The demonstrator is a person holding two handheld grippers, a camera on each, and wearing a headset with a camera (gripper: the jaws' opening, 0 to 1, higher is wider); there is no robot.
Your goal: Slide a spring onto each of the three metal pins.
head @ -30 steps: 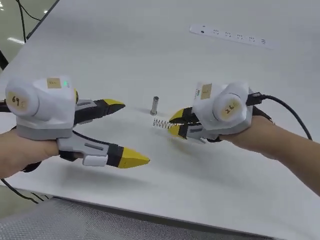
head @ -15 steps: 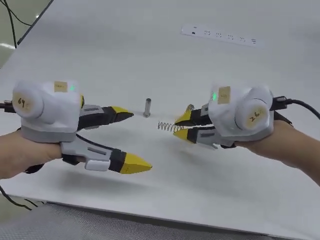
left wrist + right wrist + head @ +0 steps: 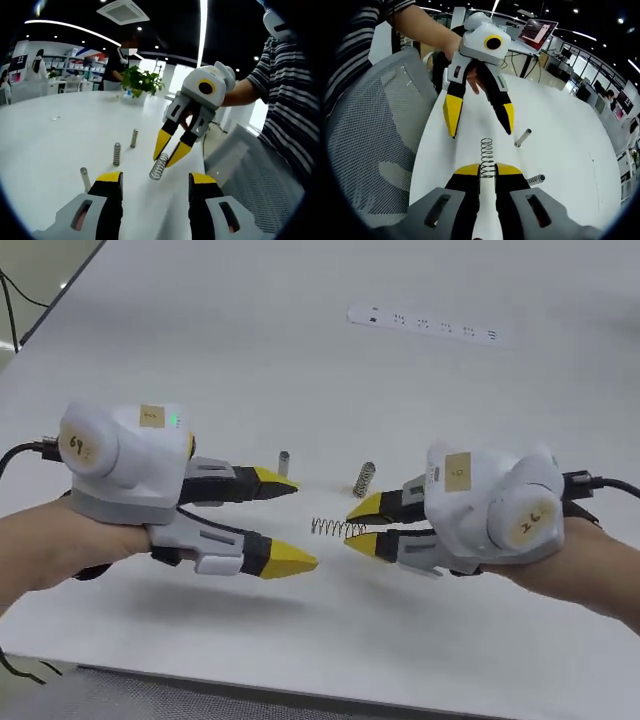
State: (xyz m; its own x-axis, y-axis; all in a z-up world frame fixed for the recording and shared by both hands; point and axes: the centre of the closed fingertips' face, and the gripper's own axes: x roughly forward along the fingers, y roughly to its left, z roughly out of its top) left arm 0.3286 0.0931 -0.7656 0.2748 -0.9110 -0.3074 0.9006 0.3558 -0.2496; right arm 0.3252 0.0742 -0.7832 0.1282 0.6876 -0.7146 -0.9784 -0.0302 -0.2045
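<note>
R tongs pinch thin coiled wire spring; L tongs agape.

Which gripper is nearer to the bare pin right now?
Left. The left gripper is open with the bare pin just beside one jaw; the right gripper is farther off, shut on a spring.
</note>
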